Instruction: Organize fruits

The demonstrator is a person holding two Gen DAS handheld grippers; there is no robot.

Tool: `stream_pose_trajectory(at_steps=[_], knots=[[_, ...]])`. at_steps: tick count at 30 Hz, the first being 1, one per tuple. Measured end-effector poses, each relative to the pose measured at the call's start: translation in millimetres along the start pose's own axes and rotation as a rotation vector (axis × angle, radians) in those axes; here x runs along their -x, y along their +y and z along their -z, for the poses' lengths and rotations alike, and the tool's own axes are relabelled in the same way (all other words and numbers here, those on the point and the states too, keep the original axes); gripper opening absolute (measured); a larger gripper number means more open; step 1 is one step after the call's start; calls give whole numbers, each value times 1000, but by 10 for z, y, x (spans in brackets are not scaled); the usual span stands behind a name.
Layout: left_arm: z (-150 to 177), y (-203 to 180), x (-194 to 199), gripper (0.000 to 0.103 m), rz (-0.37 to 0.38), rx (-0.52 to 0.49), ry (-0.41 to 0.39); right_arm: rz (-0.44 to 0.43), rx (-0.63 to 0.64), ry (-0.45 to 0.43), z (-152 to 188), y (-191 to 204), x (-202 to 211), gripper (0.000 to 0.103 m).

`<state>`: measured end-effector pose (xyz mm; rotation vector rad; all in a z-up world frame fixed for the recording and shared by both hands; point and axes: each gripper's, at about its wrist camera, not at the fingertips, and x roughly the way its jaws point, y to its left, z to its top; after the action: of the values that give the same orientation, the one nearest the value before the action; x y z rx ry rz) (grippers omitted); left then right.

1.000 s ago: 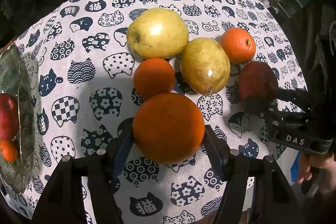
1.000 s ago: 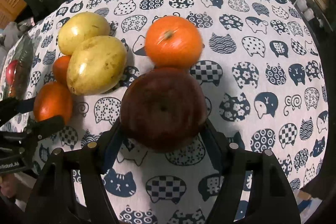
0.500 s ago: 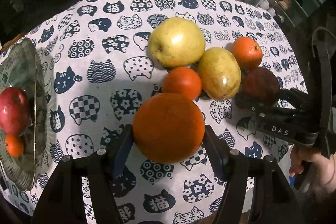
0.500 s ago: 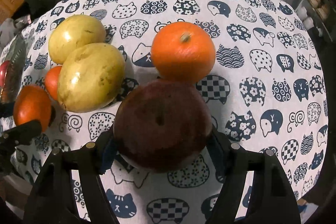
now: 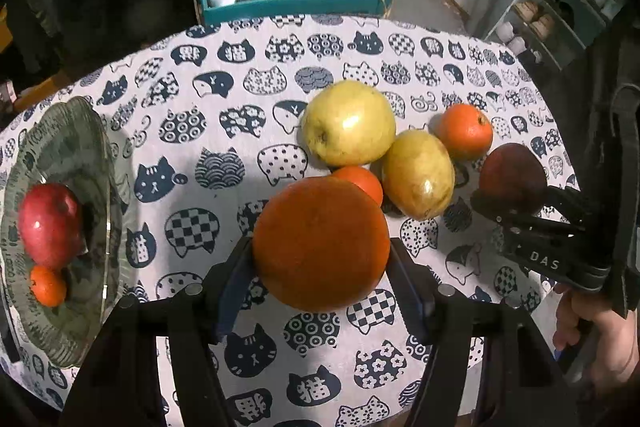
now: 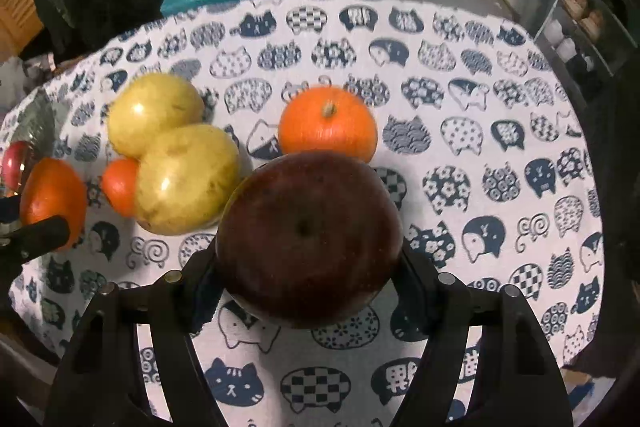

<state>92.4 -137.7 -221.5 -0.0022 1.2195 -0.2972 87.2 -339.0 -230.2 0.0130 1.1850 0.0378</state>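
My left gripper [image 5: 322,247] is shut on a large orange [image 5: 320,243] and holds it above the cat-print tablecloth [image 5: 224,131]. My right gripper [image 6: 310,247] is shut on a dark red apple [image 6: 308,239], also seen in the left wrist view [image 5: 512,179]. On the cloth lie a yellow apple [image 5: 348,123], a yellow-green pear [image 5: 418,179], a small tangerine [image 5: 360,179] and an orange [image 5: 464,131]. A glass plate [image 5: 68,155] at the left holds a red apple [image 5: 48,223] and a small tangerine [image 5: 48,285].
A teal box [image 5: 292,3] with plastic bags stands beyond the table's far edge. A shelf [image 5: 560,11] stands at the far right. The table's near edge runs just below both grippers.
Both grippers have lifted and pulled back with their fruit; the table fruits look smaller and farther. The left view has swung so that more of the glass plate shows.
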Motion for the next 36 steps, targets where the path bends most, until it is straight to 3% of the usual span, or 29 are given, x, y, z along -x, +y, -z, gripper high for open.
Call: stream_pose_trajectory(at_steps=[11,36], knots=[[-36,66,425,67,-16,4,-106,-16,22,-106,-34,36,499,73],[15,377,1329,67,-35,32,-300,-93,109,-316,-300,598,1380,73]])
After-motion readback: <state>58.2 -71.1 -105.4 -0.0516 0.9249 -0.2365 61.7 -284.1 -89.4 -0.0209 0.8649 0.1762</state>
